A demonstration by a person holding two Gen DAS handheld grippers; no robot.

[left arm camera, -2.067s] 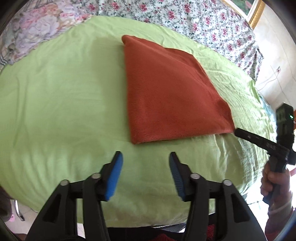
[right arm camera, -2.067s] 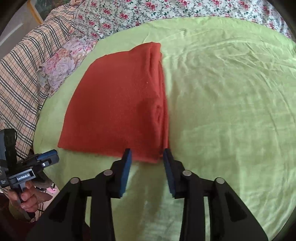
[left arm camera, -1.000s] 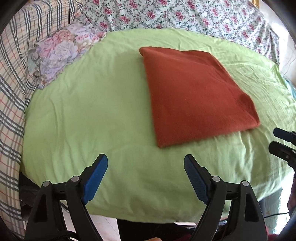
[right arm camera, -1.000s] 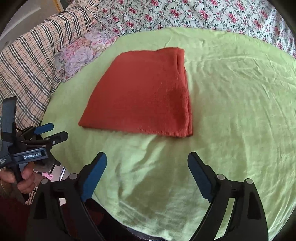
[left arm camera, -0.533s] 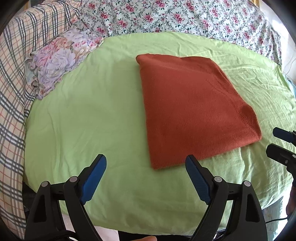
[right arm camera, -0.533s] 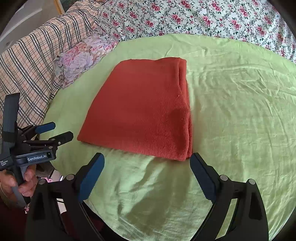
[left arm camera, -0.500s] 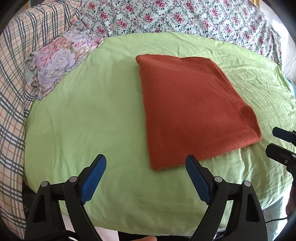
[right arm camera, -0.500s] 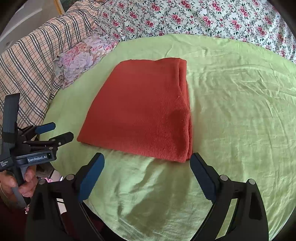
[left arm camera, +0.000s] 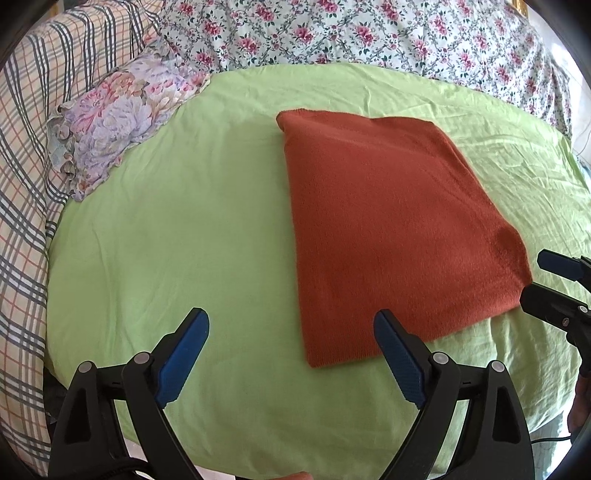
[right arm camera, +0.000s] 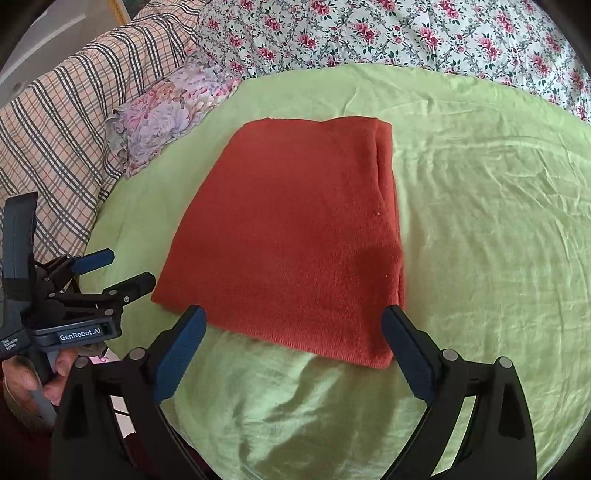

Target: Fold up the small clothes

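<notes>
**One folded red garment on bed, both tongs apart and empty**

1 red knit garment point(left arm camera: 388, 236), folded into a flat rectangle, lying on the green sheet point(left arm camera: 184, 240) that covers the bed. It sits roughly mid-sheet, shifted toward the near edge; its near edge runs close to the sheet's front edge. In the right wrist view the folded layers stack along the garment's right side point(right arm camera: 388, 192). Nothing on top of it.

2 tongs total. Left tongs point(left arm camera: 291, 339): jaws wide apart, holding nothing, hovering over the sheet's near edge just off the garment's near-left corner; right blue pad overlaps the garment's near edge in view, contact cannot be told. Also seen from the right wrist camera at the left edge point(right arm camera: 114, 267), jaws apart, gripped by 1 hand point(right arm camera: 33, 376).

Right tongs point(right arm camera: 293, 343): jaws wide apart, empty, straddling the garment's near edge in view, one pad near each near corner. Its tips show at the right edge of the left wrist view point(left arm camera: 543, 277), just beside the garment's near-right corner.

Behind the sheet: 1 small floral pillow point(left arm camera: 110, 122) at the far-left edge, 1 plaid blanket point(left arm camera: 26, 166) left, 1 rose-print bedspread point(left arm camera: 369, 33) along the far edge.
</notes>
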